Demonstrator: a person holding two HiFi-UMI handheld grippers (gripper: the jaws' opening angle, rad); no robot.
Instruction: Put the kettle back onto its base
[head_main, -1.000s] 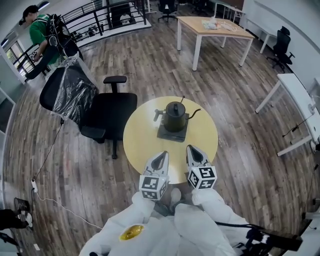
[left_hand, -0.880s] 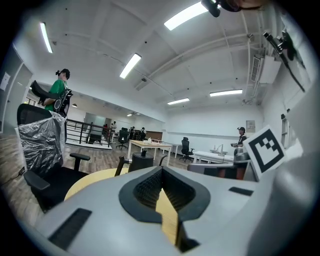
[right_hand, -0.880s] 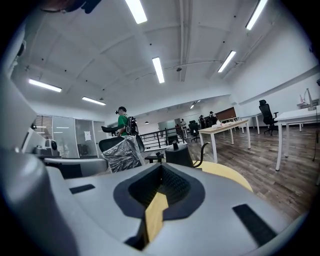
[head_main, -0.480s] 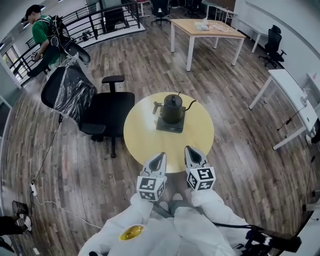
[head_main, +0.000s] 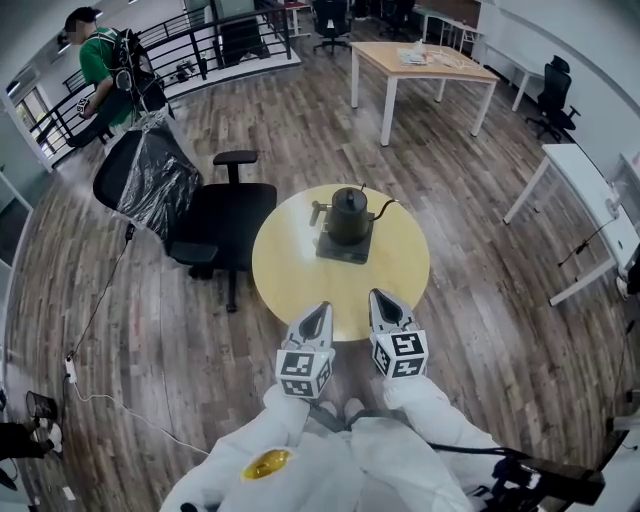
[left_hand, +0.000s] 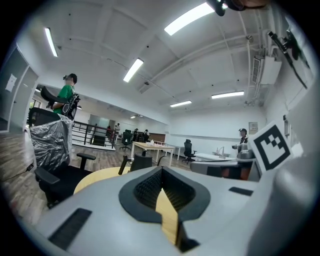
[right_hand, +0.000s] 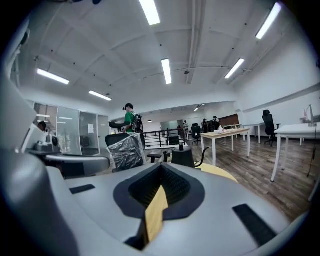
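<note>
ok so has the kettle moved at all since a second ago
No. The kettle sits on its base at the same spot on the round table, with its spout pointing right as before.

Dark kettle (head_main: 349, 218), dark grey base (head_main: 335, 252), pale yellow table (head_main: 290, 275), black chair (head_main: 225, 225), brown wood-plank floor (head_main: 480, 310).

Blk office chair (head_main: 225, 225) beside plastic-wrapped chair (head_main: 150, 180); wood desk (head_main: 425, 68) + person (head_main: 100, 60) in bkgd
</note>
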